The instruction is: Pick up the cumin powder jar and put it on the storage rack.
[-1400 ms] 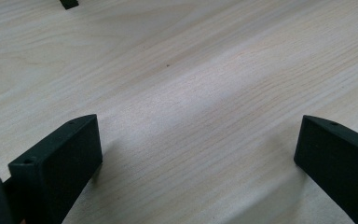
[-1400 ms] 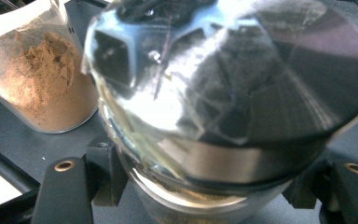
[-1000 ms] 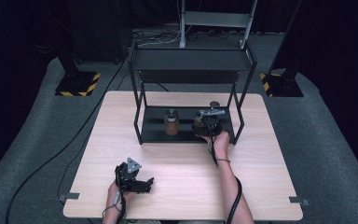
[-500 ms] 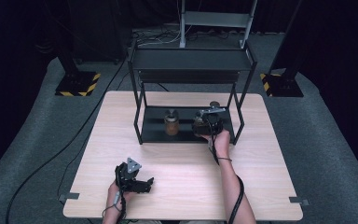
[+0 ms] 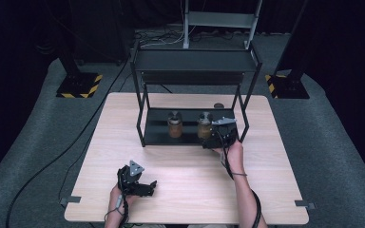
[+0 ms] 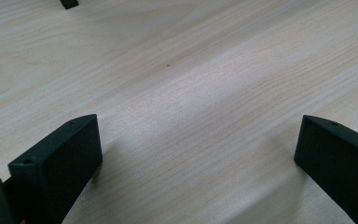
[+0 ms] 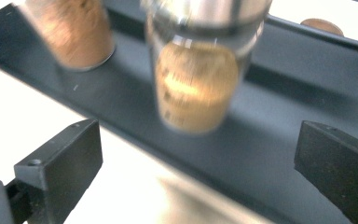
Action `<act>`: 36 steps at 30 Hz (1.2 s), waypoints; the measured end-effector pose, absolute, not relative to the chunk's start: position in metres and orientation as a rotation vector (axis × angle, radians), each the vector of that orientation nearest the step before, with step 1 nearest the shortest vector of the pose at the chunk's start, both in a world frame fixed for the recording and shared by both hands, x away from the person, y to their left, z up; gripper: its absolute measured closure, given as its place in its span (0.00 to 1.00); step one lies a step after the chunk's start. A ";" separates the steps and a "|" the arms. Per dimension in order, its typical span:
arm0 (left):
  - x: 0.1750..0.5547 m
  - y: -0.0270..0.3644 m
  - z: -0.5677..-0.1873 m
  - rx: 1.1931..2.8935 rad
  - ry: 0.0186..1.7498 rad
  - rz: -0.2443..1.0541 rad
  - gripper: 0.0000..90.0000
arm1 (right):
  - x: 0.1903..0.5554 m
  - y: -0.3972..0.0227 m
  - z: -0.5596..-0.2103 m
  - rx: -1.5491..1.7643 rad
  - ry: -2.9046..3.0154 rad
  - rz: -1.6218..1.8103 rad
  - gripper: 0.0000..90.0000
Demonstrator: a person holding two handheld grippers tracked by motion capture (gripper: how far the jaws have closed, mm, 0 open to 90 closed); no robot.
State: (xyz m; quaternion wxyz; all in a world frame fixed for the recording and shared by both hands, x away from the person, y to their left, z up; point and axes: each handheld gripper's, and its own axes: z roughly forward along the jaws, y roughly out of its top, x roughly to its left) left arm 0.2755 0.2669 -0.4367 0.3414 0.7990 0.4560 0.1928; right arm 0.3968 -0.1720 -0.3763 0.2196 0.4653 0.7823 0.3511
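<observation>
Right tool (image 5: 217,134) jaws just opened wide, free of the jar (image 5: 204,125); jar upright, long axis vertical, lid up, on rack's lower shelf (image 5: 157,135) toward worktop's (image 5: 180,190) far edge.

Left tool (image 5: 135,180) open, empty.

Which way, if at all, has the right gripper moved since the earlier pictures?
Yes. The right gripper has drawn back toward the person, off the black metal shelf rack, its jaws just opened, leaving the right-hand glass spice jar standing.
</observation>
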 end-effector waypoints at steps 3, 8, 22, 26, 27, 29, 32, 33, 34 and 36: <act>0.275 0.267 -0.437 2.077 1.186 0.501 0.01 | 0.376 -0.180 -0.380 1.274 2.162 0.979 0.00; 0.275 0.267 -0.437 2.078 1.186 0.502 0.01 | 0.339 -0.193 -0.393 1.272 2.159 0.962 0.00; 0.275 0.266 -0.437 2.077 1.187 0.505 0.01 | 0.253 -0.238 -0.429 1.363 2.079 0.929 0.00; 0.275 0.267 -0.437 2.077 1.188 0.504 0.01 | 0.244 -0.245 -0.433 1.384 2.062 0.935 0.00; 0.275 0.267 -0.437 2.077 1.188 0.504 0.01 | 0.244 -0.245 -0.435 1.391 2.062 0.929 0.00; 0.275 0.267 -0.437 2.077 1.187 0.505 0.01 | 0.242 -0.246 -0.436 1.396 2.054 0.934 0.00; 0.275 0.267 -0.437 2.078 1.187 0.504 0.01 | 0.243 -0.246 -0.436 1.396 2.048 0.941 0.00; 0.275 0.267 -0.437 2.078 1.186 0.505 0.01 | 0.244 -0.246 -0.436 1.395 2.052 0.939 0.00; 0.275 0.266 -0.437 2.078 1.185 0.507 0.01 | 0.243 -0.246 -0.436 1.390 2.055 0.936 0.00; 0.275 0.266 -0.437 2.078 1.186 0.507 0.01 | 0.242 -0.244 -0.437 1.378 2.054 0.931 0.00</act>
